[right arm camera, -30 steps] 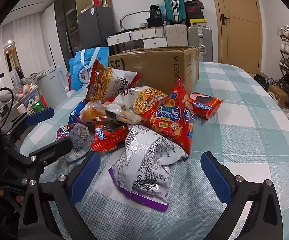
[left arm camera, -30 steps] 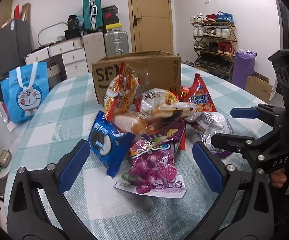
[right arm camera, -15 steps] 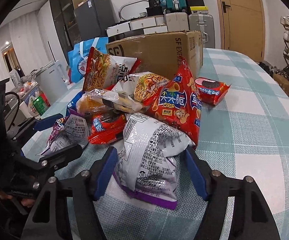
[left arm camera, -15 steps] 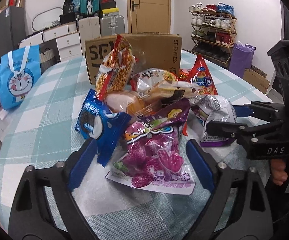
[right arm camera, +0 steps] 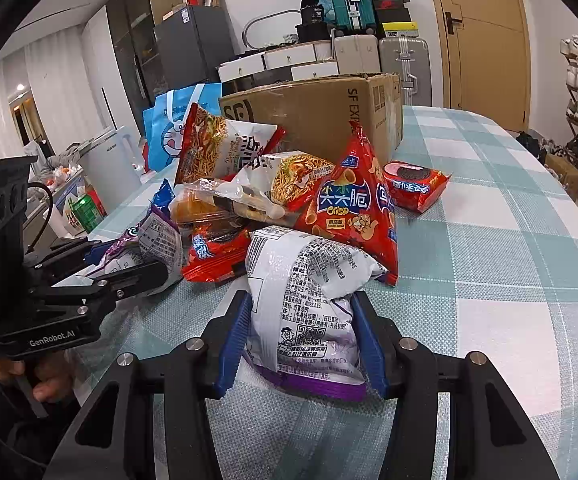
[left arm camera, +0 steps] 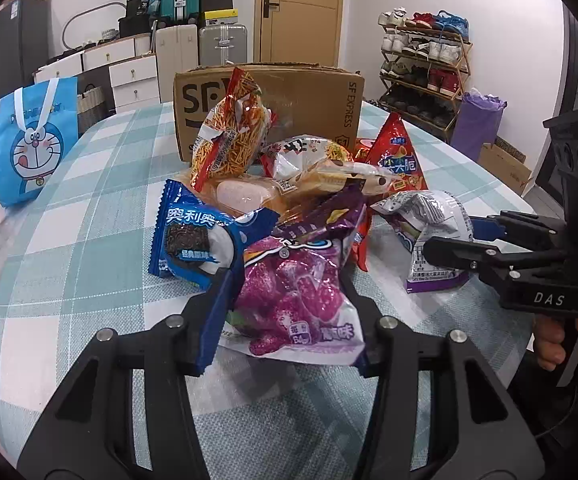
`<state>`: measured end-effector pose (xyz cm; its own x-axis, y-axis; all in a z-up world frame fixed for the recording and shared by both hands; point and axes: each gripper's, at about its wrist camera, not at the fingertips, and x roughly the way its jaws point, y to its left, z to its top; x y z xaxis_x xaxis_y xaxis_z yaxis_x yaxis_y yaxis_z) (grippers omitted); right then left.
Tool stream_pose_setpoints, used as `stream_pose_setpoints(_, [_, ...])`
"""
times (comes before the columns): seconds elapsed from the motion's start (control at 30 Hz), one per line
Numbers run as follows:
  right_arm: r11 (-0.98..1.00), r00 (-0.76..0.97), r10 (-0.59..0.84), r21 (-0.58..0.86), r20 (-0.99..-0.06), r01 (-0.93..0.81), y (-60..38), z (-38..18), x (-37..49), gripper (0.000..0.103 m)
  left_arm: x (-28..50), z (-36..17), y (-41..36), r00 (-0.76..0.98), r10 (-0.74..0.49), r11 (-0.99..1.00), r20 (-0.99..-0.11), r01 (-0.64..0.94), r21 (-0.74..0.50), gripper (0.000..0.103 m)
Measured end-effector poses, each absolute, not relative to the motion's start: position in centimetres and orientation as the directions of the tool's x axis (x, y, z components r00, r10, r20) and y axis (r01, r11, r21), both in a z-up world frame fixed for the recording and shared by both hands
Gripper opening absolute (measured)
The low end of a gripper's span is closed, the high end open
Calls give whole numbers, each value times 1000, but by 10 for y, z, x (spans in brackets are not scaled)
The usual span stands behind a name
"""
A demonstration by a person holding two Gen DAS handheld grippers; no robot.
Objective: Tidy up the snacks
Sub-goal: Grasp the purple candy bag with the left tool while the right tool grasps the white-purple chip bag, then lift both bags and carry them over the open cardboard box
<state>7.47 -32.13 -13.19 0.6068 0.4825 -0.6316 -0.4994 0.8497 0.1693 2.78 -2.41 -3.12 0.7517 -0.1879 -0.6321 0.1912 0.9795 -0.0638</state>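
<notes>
A heap of snack packets lies on the checked tablecloth [right arm camera: 509, 260] in front of an open cardboard box [left arm camera: 301, 92]. My left gripper [left arm camera: 289, 280] is closing, and its blue pads press both sides of a purple candy bag [left arm camera: 297, 292] at the near edge of the heap. My right gripper [right arm camera: 301, 298] is closing too, pads squeezing a white-and-purple snack bag [right arm camera: 309, 280] that rests on the cloth. A blue cookie pack [left arm camera: 193, 240] lies just left of the candy bag. A red triangular crisp bag [right arm camera: 349, 204] leans behind the white bag.
Noodle packets and a bread pack fill the middle of the heap. A red cookie pack [right arm camera: 415, 184] lies alone beside the box. A blue cartoon tote [left arm camera: 29, 140] stands at the table's far left. Bare cloth lies on the right side. A hand [left arm camera: 549, 344] holds the right gripper.
Both grippers' jaws have closed in from wide open: the left now presses the purple candy bag, the right the white-and-purple bag. Both hands stayed about where they were.
</notes>
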Motion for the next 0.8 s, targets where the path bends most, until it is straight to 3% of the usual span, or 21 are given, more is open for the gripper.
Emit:
stream_pose_setpoints(0.33, [838,637,512,172,-576,-518,-327,-119,68,46,4,-17,-26,781,-230,970,-581,229,-76,38])
stream_pose_setpoints(0.8, [814,684,572,212,-453,-540,-342,-97,52,46,-18,6,-23,825,-254,967,-505,237,-99,37])
